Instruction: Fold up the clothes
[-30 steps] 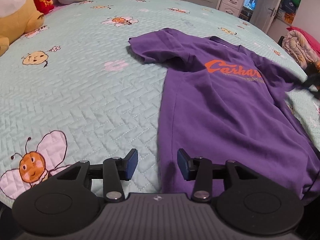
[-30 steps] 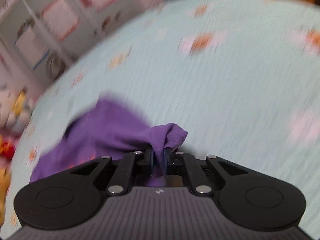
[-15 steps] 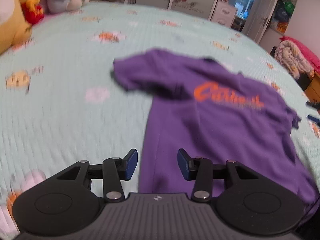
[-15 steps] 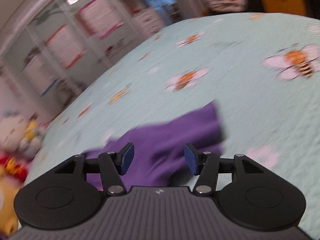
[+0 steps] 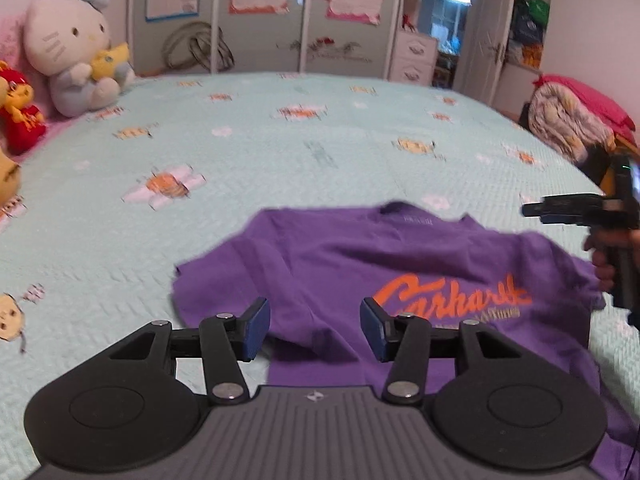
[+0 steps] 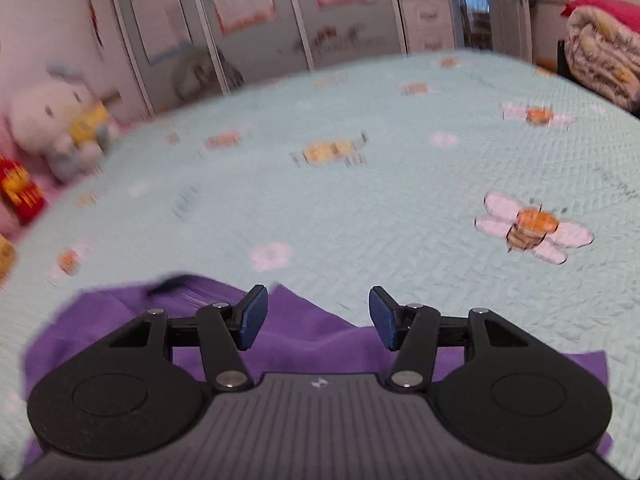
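A purple T-shirt (image 5: 360, 264) with orange lettering lies spread flat, front up, on the pale green bed cover (image 5: 280, 152). My left gripper (image 5: 315, 326) hangs open above the shirt's left sleeve and side, with nothing between its blue pads. In the right wrist view the same purple T-shirt (image 6: 304, 336) shows beneath my right gripper (image 6: 319, 317), which is open and empty over the shirt's shoulder edge. The right gripper (image 5: 568, 210) also appears at the far right of the left wrist view, held in a hand (image 5: 600, 260).
Plush toys (image 5: 76, 64) sit at the bed's far left corner, with a red doll (image 5: 18, 112) beside them. Wardrobe doors (image 5: 260, 12) stand behind the bed. A bundled blanket (image 5: 572, 124) is piled at the right.
My right gripper let go of the purple sleeve and opened. Both grippers swung up and forward toward the shirt's top; the left stayed open.
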`<control>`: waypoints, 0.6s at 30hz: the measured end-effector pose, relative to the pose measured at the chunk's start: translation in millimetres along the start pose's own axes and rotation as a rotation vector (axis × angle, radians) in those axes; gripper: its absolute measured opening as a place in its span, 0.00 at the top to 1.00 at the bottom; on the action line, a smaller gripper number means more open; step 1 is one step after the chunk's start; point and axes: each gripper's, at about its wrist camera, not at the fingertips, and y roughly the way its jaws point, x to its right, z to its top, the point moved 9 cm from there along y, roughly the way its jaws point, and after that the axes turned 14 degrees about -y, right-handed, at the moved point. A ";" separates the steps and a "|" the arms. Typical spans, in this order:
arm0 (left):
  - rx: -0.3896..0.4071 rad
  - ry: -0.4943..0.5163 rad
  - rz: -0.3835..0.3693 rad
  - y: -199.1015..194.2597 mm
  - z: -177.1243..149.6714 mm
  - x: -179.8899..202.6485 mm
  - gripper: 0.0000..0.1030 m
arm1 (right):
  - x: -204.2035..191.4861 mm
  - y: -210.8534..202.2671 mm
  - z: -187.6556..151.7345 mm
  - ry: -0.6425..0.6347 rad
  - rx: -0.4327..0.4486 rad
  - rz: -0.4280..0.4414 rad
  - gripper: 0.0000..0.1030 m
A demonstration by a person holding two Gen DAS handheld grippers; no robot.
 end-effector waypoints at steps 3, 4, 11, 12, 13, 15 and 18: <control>-0.038 -0.014 -0.003 8.3 -15.7 -5.1 0.48 | 5.4 12.7 -35.6 -0.052 -0.089 -0.052 0.50; -0.049 -0.018 -0.003 10.5 -21.0 -7.8 0.48 | 1.3 4.2 -49.4 -0.089 -0.088 -0.049 0.50; -0.133 -0.034 0.002 29.0 -51.8 -11.6 0.48 | -11.5 -38.4 -100.2 -0.286 -0.095 -0.114 0.51; -0.130 -0.034 -0.003 28.3 -51.5 -9.7 0.48 | -15.3 -36.8 -89.1 -0.286 -0.074 -0.097 0.51; -0.126 -0.035 -0.009 27.6 -51.1 -7.9 0.48 | -19.1 -35.2 -78.0 -0.285 -0.052 -0.080 0.50; -0.114 -0.046 -0.015 26.1 -48.8 -5.1 0.48 | -26.7 -32.3 -55.8 -0.284 -0.010 -0.047 0.42; -0.109 -0.059 -0.012 23.6 -49.0 -5.1 0.48 | -38.1 -28.4 -22.4 -0.282 0.054 0.004 0.31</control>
